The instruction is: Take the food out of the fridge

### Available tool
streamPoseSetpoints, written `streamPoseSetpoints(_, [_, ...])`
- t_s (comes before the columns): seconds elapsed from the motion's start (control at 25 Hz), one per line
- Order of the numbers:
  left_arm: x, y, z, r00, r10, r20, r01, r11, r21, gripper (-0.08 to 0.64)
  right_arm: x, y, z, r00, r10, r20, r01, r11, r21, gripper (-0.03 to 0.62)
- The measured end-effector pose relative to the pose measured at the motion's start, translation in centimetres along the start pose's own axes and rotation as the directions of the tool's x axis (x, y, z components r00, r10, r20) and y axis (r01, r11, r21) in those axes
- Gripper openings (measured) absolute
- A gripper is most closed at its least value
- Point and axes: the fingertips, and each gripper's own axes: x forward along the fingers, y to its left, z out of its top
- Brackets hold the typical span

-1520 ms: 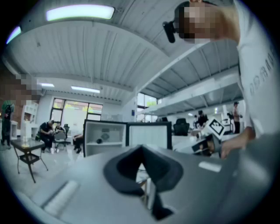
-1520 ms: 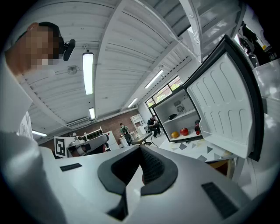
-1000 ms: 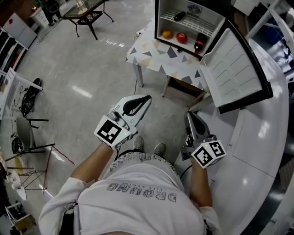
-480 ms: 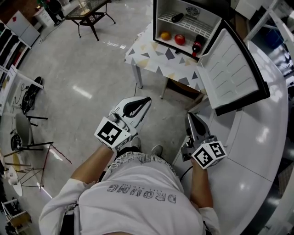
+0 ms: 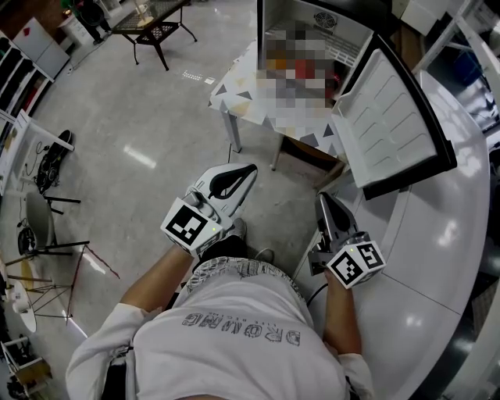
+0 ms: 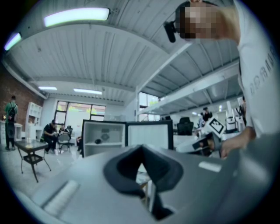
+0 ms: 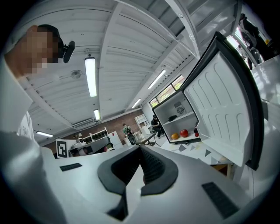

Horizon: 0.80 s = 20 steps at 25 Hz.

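A small fridge stands open on a table with a triangle pattern, its door swung out to the right. In the right gripper view an orange, a red apple and a dark bottle sit on the lower shelf, with a dark item on the upper shelf. My left gripper and right gripper are held level in front of my chest, well short of the fridge. Both are shut and empty.
A white curved counter runs along the right, under the open fridge door. A black low table stands at the far left, and stands with cables are on the floor at the left. People sit in the background.
Both grippers have kept still and stayed shut. The head view has drifted slightly, so the fridge sits a little higher and further left in it.
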Motion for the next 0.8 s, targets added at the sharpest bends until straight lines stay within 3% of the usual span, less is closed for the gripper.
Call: streamPoseSetpoints(0.8, [0.5, 0.7, -0.1, 0.999, -0.047, -0.012, 0.047, 0.999, -0.012, 0.007, -0.7, 0.2, 0.4, 0.998, -0.065, 0.0, 0.065, 0.998, 0.002, -0.011])
